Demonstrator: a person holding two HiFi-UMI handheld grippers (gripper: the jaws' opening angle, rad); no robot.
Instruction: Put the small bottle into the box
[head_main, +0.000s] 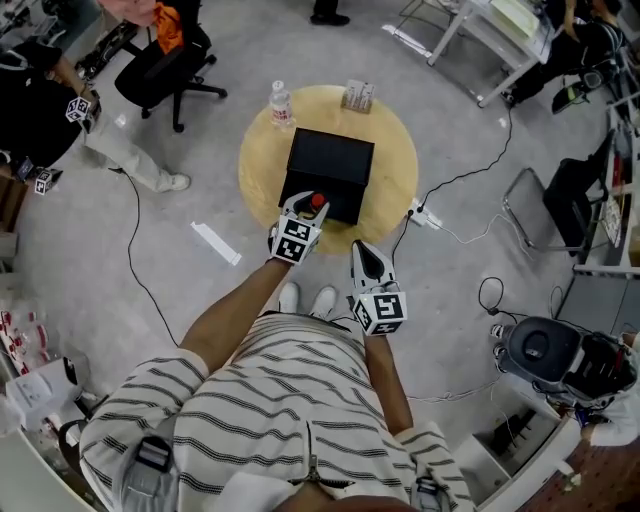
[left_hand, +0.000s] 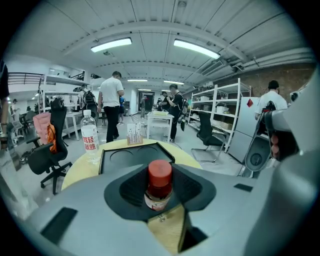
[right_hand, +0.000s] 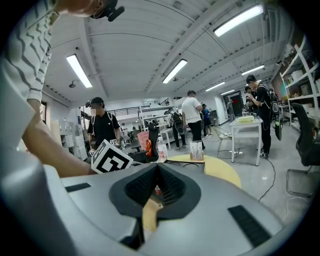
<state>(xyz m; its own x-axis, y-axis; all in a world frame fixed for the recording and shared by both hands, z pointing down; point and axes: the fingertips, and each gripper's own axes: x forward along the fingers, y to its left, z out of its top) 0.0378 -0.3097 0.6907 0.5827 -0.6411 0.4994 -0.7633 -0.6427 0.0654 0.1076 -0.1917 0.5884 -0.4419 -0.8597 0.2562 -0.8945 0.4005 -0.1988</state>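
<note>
The small bottle (head_main: 318, 201) has a red cap and a pale label. It stands upright between the jaws of my left gripper (head_main: 307, 210), which is shut on it at the near edge of the black box (head_main: 330, 165). In the left gripper view the small bottle (left_hand: 159, 185) sits in the jaw hollow of the left gripper (left_hand: 160, 200), and the box (left_hand: 131, 156) lies just beyond, showing two round recesses. My right gripper (head_main: 364, 251) hangs off the table's near right side, jaws closed together with nothing held; the right gripper (right_hand: 157, 175) looks toward the box (right_hand: 192, 164).
The box rests on a round wooden table (head_main: 400, 150). A clear water bottle (head_main: 281, 104) and a small carton (head_main: 357, 96) stand at the table's far side. A black office chair (head_main: 165, 62) is at the left, cables and a power strip (head_main: 425, 216) at the right.
</note>
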